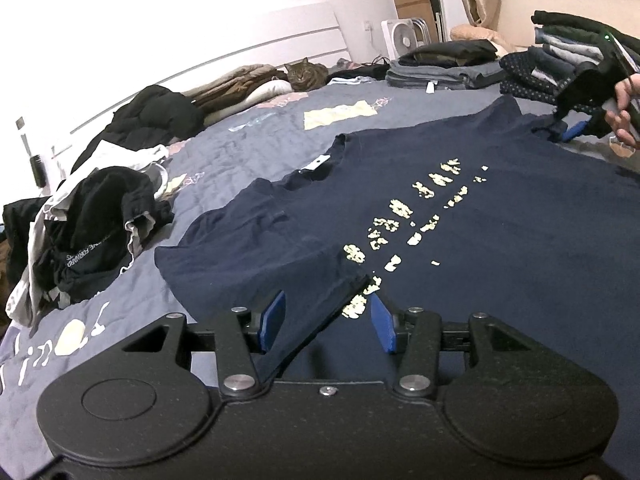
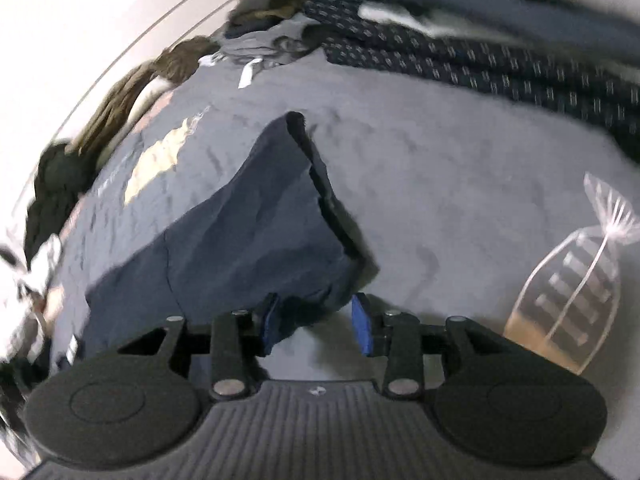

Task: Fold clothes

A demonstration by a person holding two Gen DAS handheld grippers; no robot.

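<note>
Navy T-shirt point(image 1: 460, 216), print side up, lies spread across the grey-blue bed cover point(image 1: 256, 128), filling the left wrist view from 6 o'clock out to 2 o'clock. At 6 o'clock the left gripper point(image 1: 328, 322) has its jaws standing wide, with a sleeve edge raised between the blue pads and draped against the left one; nothing is pinched. At 2 o'clock the right gripper point(image 1: 572, 128), held in a hand point(image 1: 624, 116), sits at the shirt's far sleeve. A loose heap of dark and white clothes point(image 1: 88, 232) lies at 9 o'clock, folded stacks point(image 1: 444, 64) at 1 o'clock, and a cat point(image 1: 302, 72) rests at 12 o'clock by the headboard.

In the right wrist view, blurred by motion, the other sleeve point(image 2: 248, 224) rises from 6 o'clock toward 12 o'clock. The right gripper point(image 2: 316, 324) has its jaws fairly wide too; cloth hangs over the left pad, and I cannot tell whether it is caught there or merely resting. A patterned dark garment point(image 2: 500, 68) runs along 1 o'clock.

Both sleeves look lifted, which would fit either taking hold or letting go during a fold. To fold cleanly, each bite should take the full thickness of the sleeve edge, deep between the pads, and both sides should travel level so the body stays flat and the print unwrinkled.
</note>
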